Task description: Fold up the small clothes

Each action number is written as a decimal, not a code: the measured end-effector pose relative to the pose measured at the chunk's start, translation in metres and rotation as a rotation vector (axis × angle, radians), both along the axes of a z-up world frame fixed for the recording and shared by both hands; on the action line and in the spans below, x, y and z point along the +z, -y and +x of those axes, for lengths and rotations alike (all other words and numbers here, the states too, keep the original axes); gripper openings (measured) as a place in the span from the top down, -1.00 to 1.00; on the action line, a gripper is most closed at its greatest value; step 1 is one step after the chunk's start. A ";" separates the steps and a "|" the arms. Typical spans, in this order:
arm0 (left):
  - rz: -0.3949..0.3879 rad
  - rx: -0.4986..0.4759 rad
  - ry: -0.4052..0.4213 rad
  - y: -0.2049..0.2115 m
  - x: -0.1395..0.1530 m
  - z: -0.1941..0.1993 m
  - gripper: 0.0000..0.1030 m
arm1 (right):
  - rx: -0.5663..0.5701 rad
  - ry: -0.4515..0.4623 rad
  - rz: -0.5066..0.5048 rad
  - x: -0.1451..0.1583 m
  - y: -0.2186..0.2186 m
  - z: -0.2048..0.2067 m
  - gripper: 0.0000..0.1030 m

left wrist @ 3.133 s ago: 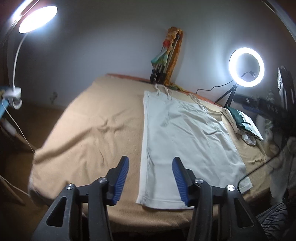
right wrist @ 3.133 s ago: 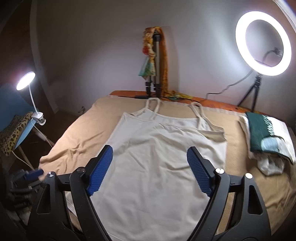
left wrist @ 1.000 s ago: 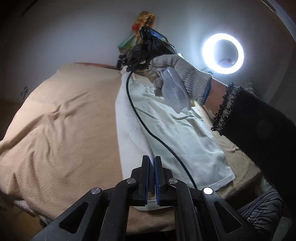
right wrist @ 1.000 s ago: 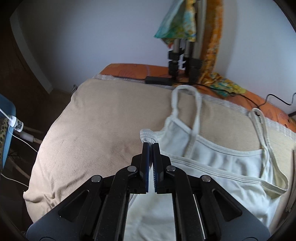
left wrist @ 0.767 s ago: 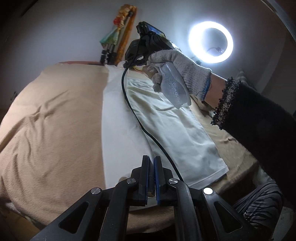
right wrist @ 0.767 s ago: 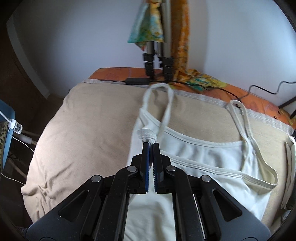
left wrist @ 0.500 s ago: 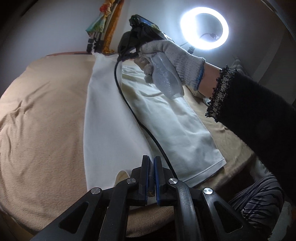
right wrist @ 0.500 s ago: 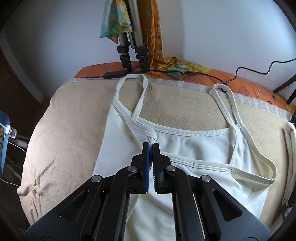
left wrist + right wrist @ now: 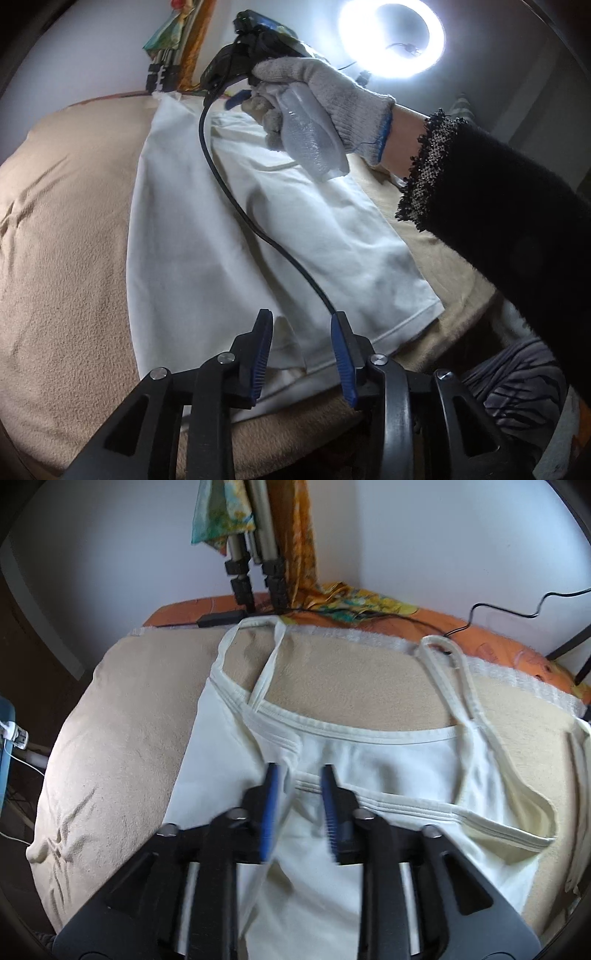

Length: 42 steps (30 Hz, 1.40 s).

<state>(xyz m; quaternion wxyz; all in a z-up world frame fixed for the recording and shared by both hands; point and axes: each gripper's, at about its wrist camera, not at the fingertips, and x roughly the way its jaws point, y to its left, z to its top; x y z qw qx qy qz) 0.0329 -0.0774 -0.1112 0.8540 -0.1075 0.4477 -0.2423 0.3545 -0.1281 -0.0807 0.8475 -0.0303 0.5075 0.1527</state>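
Now that both claws have parted, you hold nothing: left claw [image 9: 303, 354] and right claw [image 9: 299, 805] released. Camisole [image 9: 388, 775] lies frame centre on bed [image 9: 122, 731], left third folded inward; first fold done.

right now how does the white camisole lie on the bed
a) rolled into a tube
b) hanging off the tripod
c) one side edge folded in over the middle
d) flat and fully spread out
c, the camisole has its strap-side edge laid over its middle on the beige blanket, with both grippers open above it.
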 end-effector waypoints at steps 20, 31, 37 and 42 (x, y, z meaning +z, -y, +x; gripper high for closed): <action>0.092 -0.016 0.205 0.020 0.030 -0.043 0.41 | -0.128 0.156 0.123 0.106 0.189 -0.121 0.25; 0.122 -0.155 0.225 0.113 0.018 -0.041 0.39 | -0.198 0.176 0.163 0.102 0.275 -0.145 0.25; 0.163 -0.219 0.223 0.157 0.010 -0.035 0.33 | -0.228 0.178 0.183 0.096 0.310 -0.135 0.25; 0.175 -0.249 0.173 0.177 -0.004 -0.025 0.07 | -0.174 0.162 0.176 0.088 0.309 -0.120 0.25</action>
